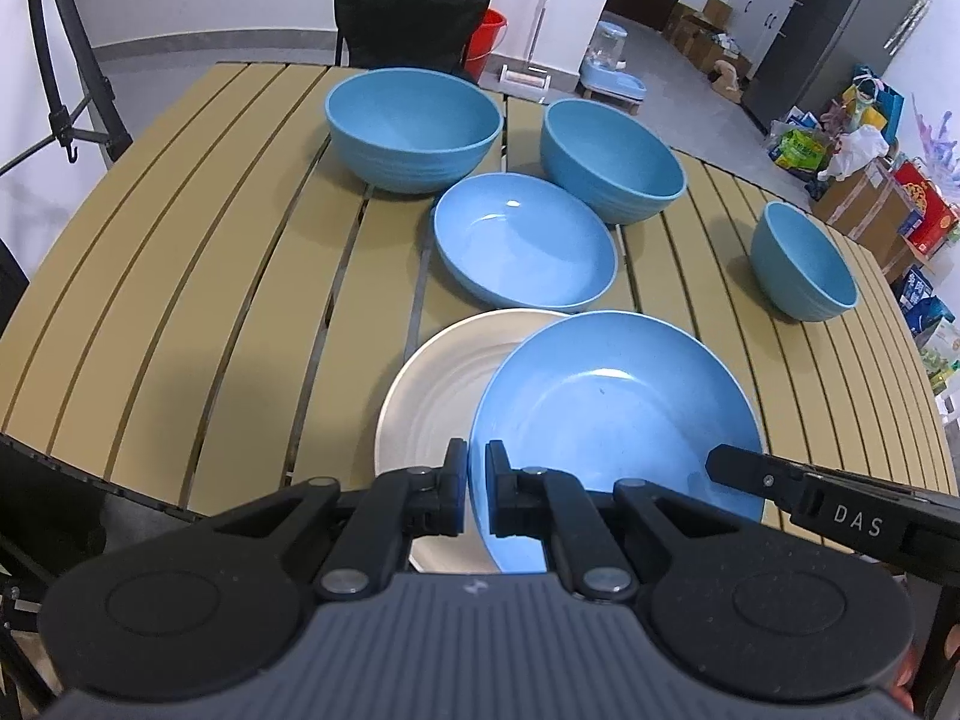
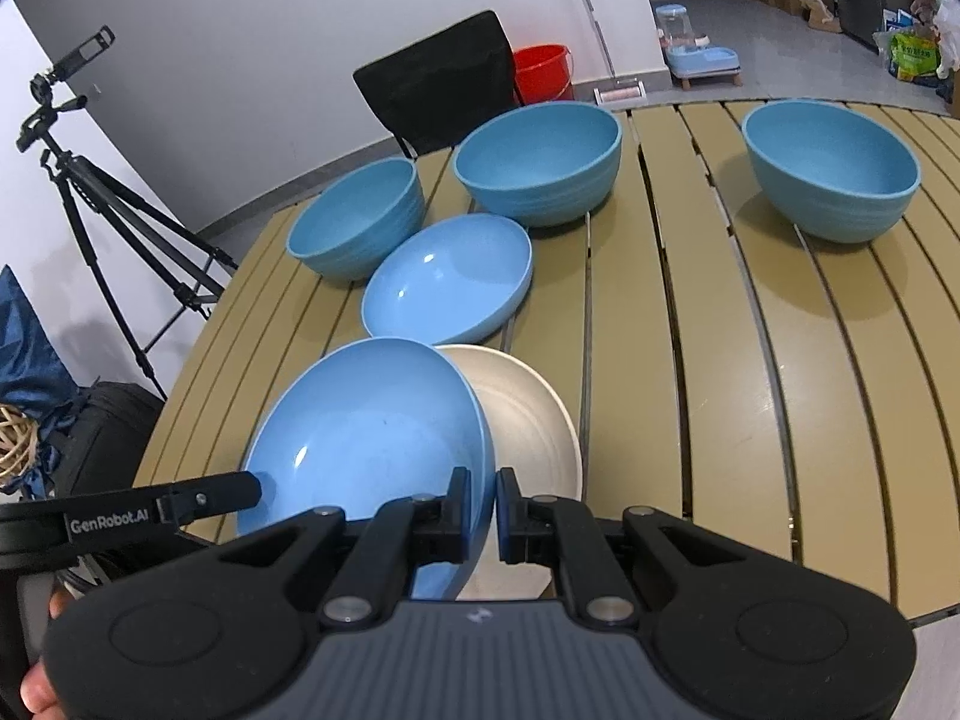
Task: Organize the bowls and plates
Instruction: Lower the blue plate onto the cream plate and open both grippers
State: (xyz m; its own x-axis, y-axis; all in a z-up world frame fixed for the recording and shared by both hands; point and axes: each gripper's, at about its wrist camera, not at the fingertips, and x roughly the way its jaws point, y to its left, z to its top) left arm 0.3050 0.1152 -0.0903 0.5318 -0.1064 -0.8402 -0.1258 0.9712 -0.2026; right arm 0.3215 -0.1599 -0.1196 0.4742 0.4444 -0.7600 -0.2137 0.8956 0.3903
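Observation:
A blue plate [image 1: 612,420] [image 2: 372,438] hangs tilted over a cream plate [image 1: 432,396] [image 2: 528,420] near the slatted table's front edge. My left gripper [image 1: 476,486] is shut on the blue plate's left rim. At the opposite rim, my right gripper [image 2: 483,510] is shut on the same plate; its finger [image 1: 756,474] shows in the left wrist view. Behind lies a second shallow blue plate [image 1: 522,240] [image 2: 450,276]. Three deep blue bowls stand further back: a large one [image 1: 414,126] [image 2: 354,216], a medium one [image 1: 612,162] [image 2: 540,162] and a small one [image 1: 804,264] [image 2: 834,174].
The tan slatted table [image 1: 180,300] [image 2: 750,390] has bare room on both sides of the dishes. A black chair [image 1: 414,6] and a red bucket [image 2: 540,69] stand behind it. A tripod [image 2: 96,204] stands off the table's left side.

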